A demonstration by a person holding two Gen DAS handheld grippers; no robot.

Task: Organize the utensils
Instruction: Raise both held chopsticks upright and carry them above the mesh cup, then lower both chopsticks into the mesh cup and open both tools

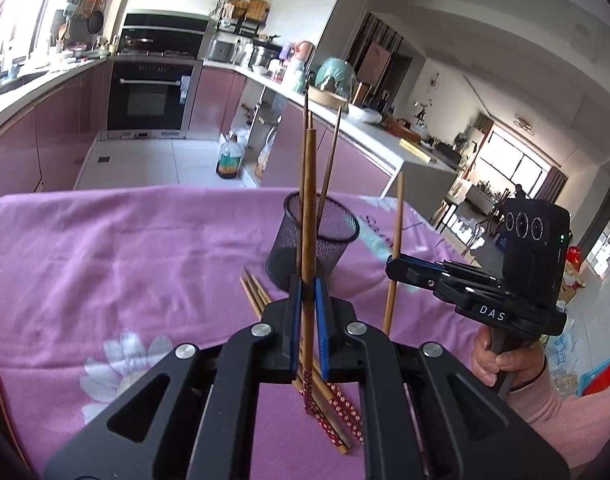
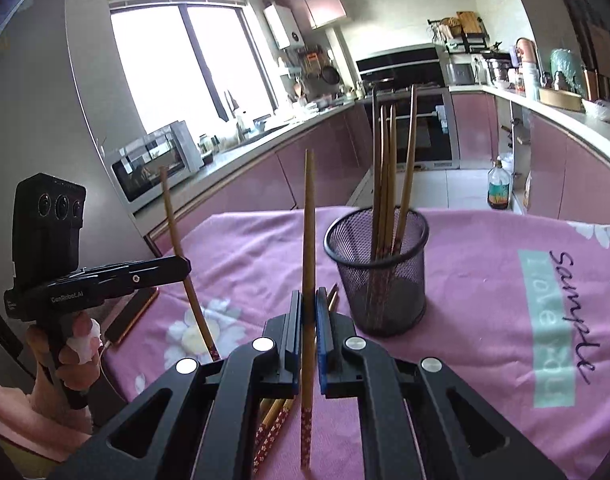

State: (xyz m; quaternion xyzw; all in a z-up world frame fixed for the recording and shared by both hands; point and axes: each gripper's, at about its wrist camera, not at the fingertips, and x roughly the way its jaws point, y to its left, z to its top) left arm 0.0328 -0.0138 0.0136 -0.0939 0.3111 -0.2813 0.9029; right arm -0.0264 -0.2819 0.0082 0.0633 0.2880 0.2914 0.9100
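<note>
A pink-purple tablecloth (image 2: 485,264) is seen, printed with white flowers at about 7 o'clock of the right wrist view and a mint-green band lettered in dark script at 3 o'clock. A black wire-mesh cup (image 2: 379,268) is shown at centre. The chopsticks in the cup (image 2: 387,168) are coloured light brown, with dark red ends. The chopstick held in the right gripper (image 2: 308,312) is tan, its lower end patterned dark red with small pale blossoms. The same red flowered ends are carried by the loose chopsticks on the cloth (image 1: 337,412), at 6 o'clock. Both grippers are black with blue finger pads (image 1: 321,320). The cabinet fronts (image 2: 313,168) are coloured pink-mauve.
</note>
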